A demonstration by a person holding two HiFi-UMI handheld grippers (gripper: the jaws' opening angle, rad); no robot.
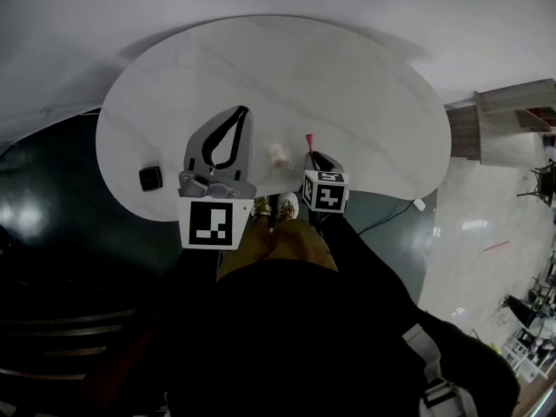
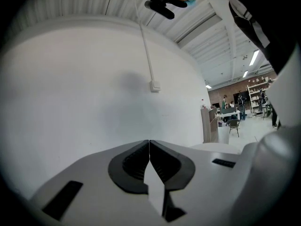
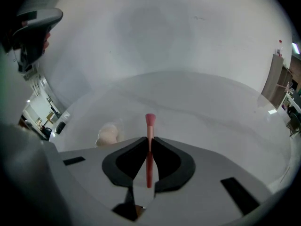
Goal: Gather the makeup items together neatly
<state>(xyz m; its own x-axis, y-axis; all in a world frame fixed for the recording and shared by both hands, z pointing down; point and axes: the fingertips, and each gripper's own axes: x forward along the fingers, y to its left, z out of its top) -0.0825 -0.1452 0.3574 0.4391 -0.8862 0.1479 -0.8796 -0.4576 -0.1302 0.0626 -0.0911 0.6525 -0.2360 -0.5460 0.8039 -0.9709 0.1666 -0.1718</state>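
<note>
Fisheye warp in every view, black vignette at corners. Tabletop (image 1: pixel 347 85) bright, evenly lit, soft shadow past its far rim. Glare on glossy floor (image 1: pixel 473 233), right. Lower head view nearly black. Right hand-held gripper (image 3: pixel 150 142) body soft-focus up close.

We see the table (image 1: pixel 365 102) as a smooth white top with faint grey veins like marble and a soft, low sheen. The left gripper (image 2: pixel 149 142) and the right gripper (image 3: pixel 150 140) have shells of matt grey plastic, and their pads (image 2: pixel 133 167) are black, dull and finely ribbed, like rubber. The marker cube (image 1: pixel 326 191) looks like matt printed paper. The brush (image 3: pixel 150 126) has a slim pink handle, smooth with a slight shine, and a softer pink tuft. The beige puff (image 3: pixel 108 135) looks soft and spongy under a clear glossy film. The compact (image 1: pixel 150 178) is shiny black. The dark floor (image 1: pixel 43 198) is polished and mirrors lamps.
</note>
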